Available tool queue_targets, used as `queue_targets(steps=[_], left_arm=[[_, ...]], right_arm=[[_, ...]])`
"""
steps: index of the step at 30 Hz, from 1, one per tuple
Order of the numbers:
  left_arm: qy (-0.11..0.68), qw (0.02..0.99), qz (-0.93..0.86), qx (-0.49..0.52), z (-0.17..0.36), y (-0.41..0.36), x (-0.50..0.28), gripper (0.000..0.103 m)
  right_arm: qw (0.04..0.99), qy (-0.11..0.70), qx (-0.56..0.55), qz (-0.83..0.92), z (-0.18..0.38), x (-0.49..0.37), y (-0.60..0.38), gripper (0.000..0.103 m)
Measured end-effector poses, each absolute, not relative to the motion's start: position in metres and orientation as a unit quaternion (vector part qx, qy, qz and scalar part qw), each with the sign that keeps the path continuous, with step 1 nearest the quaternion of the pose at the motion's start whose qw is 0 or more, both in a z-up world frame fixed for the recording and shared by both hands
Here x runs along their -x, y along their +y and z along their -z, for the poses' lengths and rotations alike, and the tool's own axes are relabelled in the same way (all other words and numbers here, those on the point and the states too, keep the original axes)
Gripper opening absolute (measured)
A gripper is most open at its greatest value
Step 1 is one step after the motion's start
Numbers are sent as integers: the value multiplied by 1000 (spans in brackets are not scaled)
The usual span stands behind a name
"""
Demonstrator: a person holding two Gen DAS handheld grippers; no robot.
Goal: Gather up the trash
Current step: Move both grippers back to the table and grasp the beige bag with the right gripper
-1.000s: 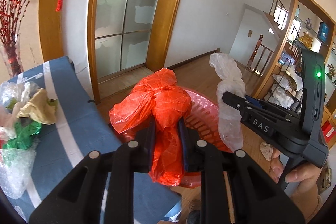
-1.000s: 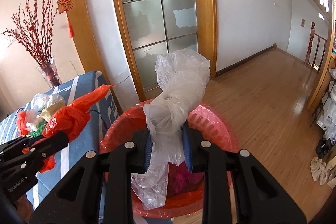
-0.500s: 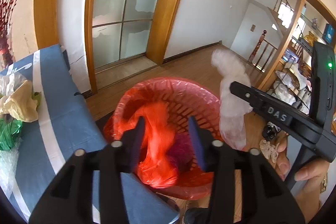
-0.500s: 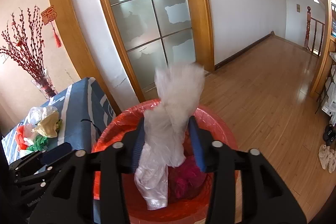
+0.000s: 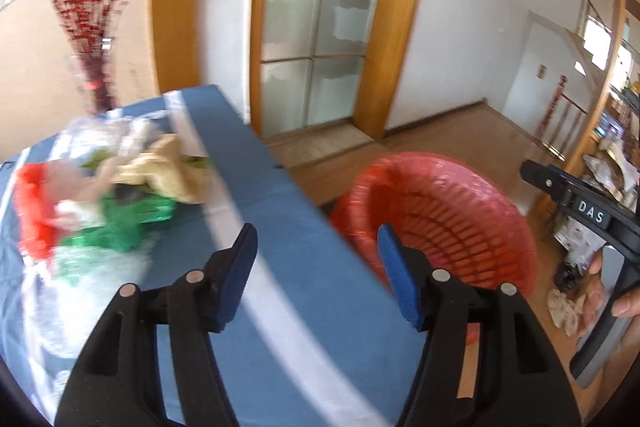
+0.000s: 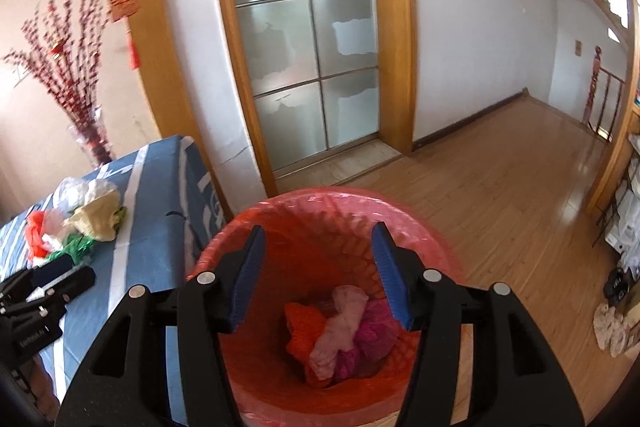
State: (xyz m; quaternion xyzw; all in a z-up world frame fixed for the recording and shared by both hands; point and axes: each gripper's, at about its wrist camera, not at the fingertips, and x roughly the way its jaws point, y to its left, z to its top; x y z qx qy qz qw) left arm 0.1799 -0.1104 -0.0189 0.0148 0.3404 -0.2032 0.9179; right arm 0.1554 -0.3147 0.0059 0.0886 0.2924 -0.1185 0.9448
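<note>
While my right gripper point(image 6: 316, 271) hangs over the red basket point(image 6: 424, 227), its jaws have just been opening and nothing lies between them. Down in the basket rest an orange bag point(image 6: 302, 327), a pale clear bag point(image 6: 340, 327) and a magenta one point(image 6: 376, 327), pressed together. My left gripper point(image 5: 316, 271) is over the blue tablecloth point(image 5: 280, 235), jaws likewise just opened and bare. Ahead and to its left sits the heap of trash point(image 5: 100, 195) on the cloth (blurred here; red, green, clear and tan pieces), well apart from my pads.
</note>
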Motion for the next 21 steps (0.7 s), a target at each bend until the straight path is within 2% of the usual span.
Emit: queue_targets(steps=[13,18,21], left_arm=[[317,946,66,31,-5,40,-185,64],[326,944,8,43,1,95,-195,64],[332,942,-12,51,6,119,-200,64]], right_arm=[[950,308,-53,-8,-8,-199,-203,53],[941,325,-61,-66,-4,-235,-151,47],[937,336,-46,-87,1,-258,-116,37]])
